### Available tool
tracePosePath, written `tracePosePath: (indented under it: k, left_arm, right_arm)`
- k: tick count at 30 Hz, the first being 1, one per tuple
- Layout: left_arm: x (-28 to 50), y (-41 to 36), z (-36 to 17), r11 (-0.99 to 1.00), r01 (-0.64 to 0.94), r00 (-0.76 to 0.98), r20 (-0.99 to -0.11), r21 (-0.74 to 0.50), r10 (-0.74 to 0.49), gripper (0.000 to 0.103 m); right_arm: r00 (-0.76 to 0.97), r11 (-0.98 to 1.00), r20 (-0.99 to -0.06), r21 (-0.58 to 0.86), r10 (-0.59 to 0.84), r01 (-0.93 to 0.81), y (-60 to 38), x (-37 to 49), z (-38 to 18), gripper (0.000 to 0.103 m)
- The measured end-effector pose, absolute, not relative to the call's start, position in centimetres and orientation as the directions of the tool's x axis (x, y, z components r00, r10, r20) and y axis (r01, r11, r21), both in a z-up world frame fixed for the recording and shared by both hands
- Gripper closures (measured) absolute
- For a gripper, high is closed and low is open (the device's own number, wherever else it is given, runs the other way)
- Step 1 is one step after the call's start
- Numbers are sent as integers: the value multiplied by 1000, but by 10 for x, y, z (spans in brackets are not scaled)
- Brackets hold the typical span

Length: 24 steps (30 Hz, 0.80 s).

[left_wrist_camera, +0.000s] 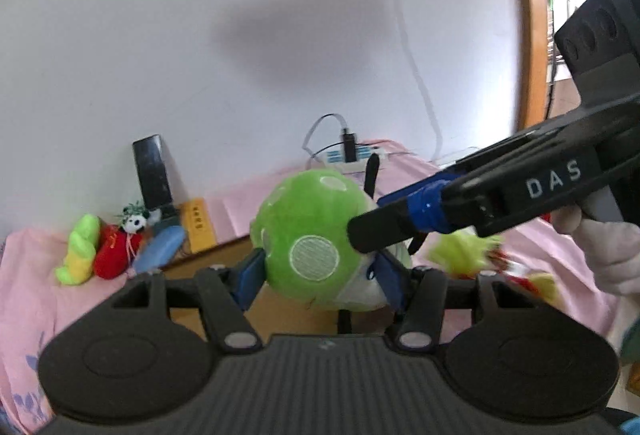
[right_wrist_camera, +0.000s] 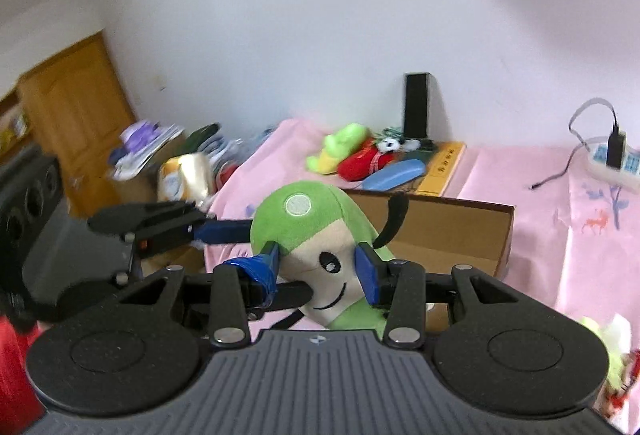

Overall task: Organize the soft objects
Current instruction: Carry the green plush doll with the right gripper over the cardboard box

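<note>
A green plush toy (left_wrist_camera: 304,235) with white dots, a cream face (right_wrist_camera: 324,259) and a black antenna hangs in the air over an open cardboard box (right_wrist_camera: 440,227). My left gripper (left_wrist_camera: 320,267) is shut on it, blue pads pressing both sides of its head. My right gripper (right_wrist_camera: 320,263) is shut on it too, pads at each side of the face. In the left wrist view the right gripper (left_wrist_camera: 372,219) comes in from the right, held by a gloved hand (left_wrist_camera: 608,255). The right wrist view shows one of the left gripper's fingers (right_wrist_camera: 228,229) reaching the toy from the left.
Against the wall lie a yellow-green plush (right_wrist_camera: 340,147), a red plush (right_wrist_camera: 360,159), a small panda (right_wrist_camera: 388,145) and a blue case (right_wrist_camera: 394,173). A black phone (right_wrist_camera: 416,107) leans there. A power strip (right_wrist_camera: 612,163) sits right. Another yellow-green toy (left_wrist_camera: 464,251) lies on the pink cloth (right_wrist_camera: 540,203).
</note>
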<state>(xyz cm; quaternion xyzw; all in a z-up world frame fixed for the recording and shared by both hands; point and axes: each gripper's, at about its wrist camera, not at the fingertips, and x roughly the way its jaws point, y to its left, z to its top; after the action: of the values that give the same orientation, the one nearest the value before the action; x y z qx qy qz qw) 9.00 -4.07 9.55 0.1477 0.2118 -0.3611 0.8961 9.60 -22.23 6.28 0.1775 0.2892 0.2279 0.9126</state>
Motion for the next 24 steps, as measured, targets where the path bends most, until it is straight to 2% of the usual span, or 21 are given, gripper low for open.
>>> tracePosePath:
  k: [7,12,18,22,24]
  left_arm:
    - [187,-46,56,735,673,620,-606,84,-498,46]
    - [238,-40,12,754,654,572,-689,56,-445,47]
    - [260,-55,-22,714,697,508,-748,66,-427,46]
    - [278,-69,-44,730,679,485,-794,76,-368,43]
    - [284,-71,-48,737,674,478,-793,54,-378,43]
  right_arm:
    - [655,823,-554,533,514,-195,-207,191,14,77]
    - [546,735,-584,673,600,-88,-197,230,-32,79]
    - [543,739,-610,674,577,-28,-202,242,-59,80]
    - [569,770,-635,638,522,5,-218,246,-65,80]
    - [578,769,-630,639,518,8,-226,245,-67,80]
